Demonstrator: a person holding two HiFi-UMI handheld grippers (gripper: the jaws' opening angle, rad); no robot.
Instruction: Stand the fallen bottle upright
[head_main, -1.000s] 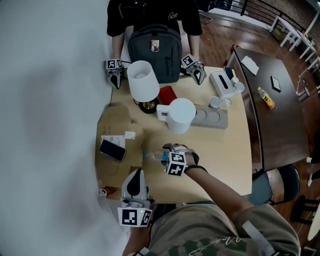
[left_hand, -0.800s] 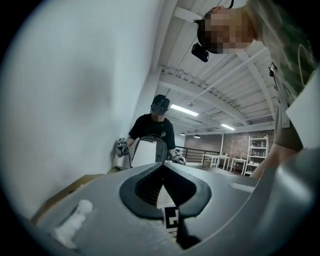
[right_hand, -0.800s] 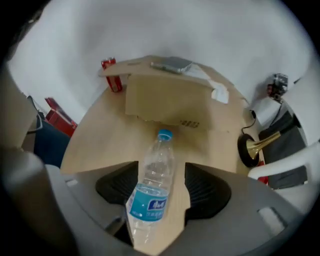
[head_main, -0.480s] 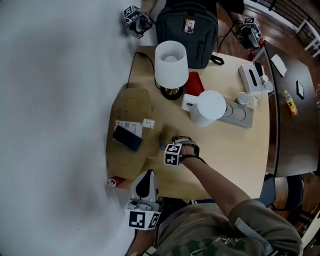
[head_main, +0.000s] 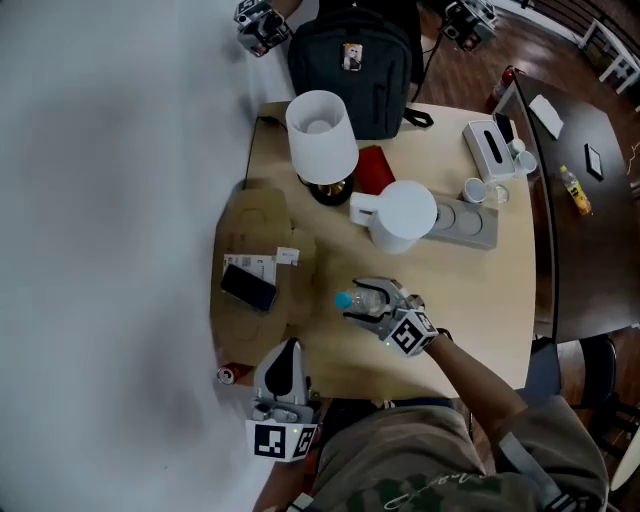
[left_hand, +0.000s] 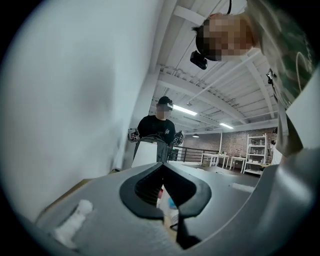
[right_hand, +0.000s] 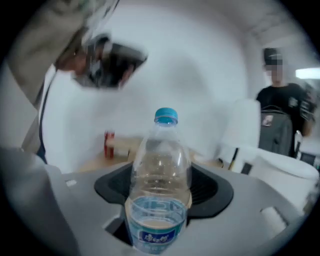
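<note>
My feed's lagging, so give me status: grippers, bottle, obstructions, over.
Right gripper jaws closing, bottle between them, cap up. Left gripper shut, empty. White jug nearby, not touching the bottle.

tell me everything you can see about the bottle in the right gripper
The bottle is small, clear plastic, with a light blue cap and a blue-and-white label round its lower body. It stands cap uppermost between the jaws of the right gripper, which are closing on its lower half. In the head view it is over the wooden table, near the white jug. Whether its base touches the table cannot be told.
</note>
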